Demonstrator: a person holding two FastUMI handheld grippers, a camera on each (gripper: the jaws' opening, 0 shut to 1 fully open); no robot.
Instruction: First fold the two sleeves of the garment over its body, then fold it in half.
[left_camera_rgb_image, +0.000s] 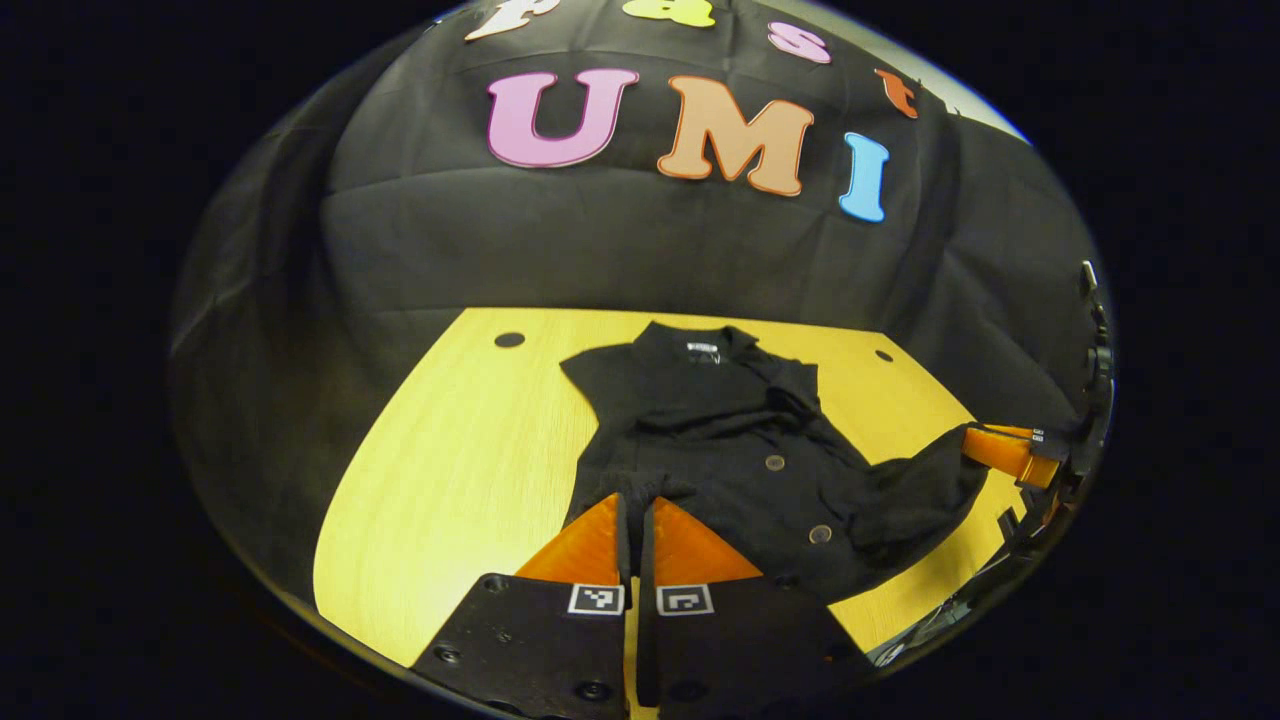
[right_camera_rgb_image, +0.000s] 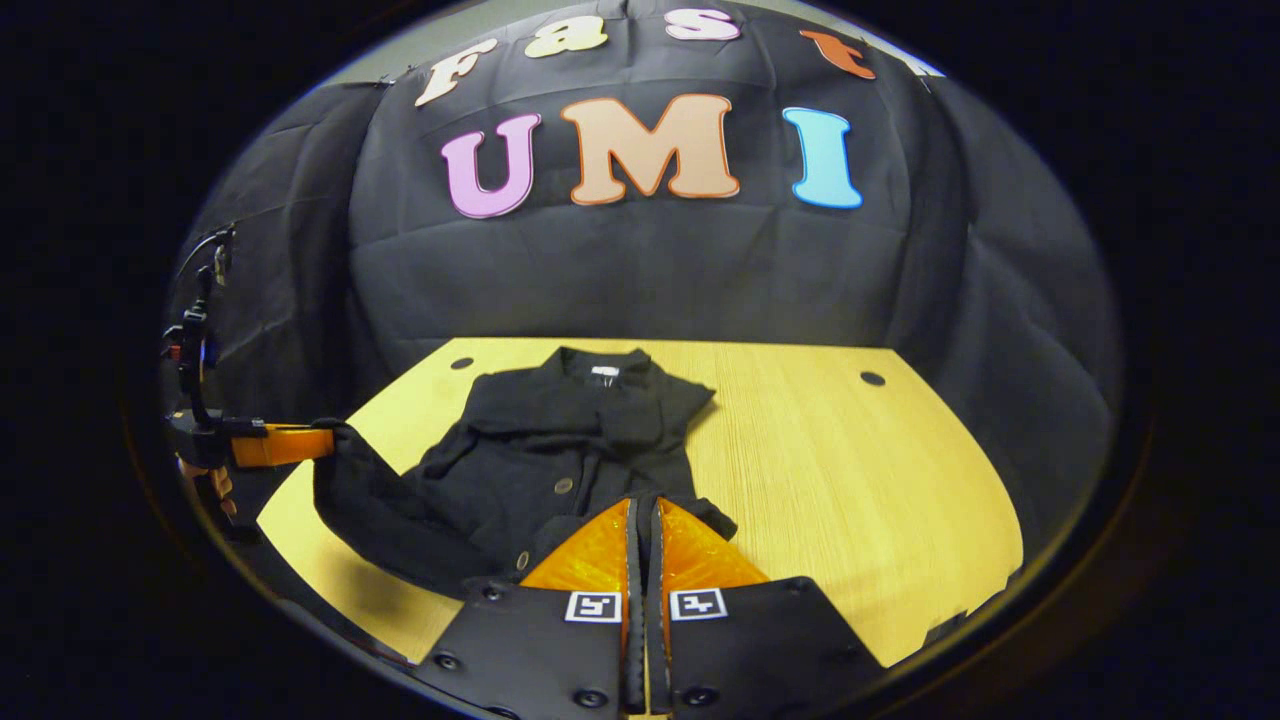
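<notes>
Black button-up shirt (left_camera_rgb_image: 740, 450) is lying limp on tabletop (left_camera_rgb_image: 450, 480); left tool (left_camera_rgb_image: 634, 505) and right tool (right_camera_rgb_image: 645, 510) are both pinching hem corners; soft, light, grab edges.

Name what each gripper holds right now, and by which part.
Both hold the black garment at its near hem. The left gripper pinches one bottom corner, the right gripper the other. Both pairs of fingers are closed on the fabric, lifting it off the table.
</notes>
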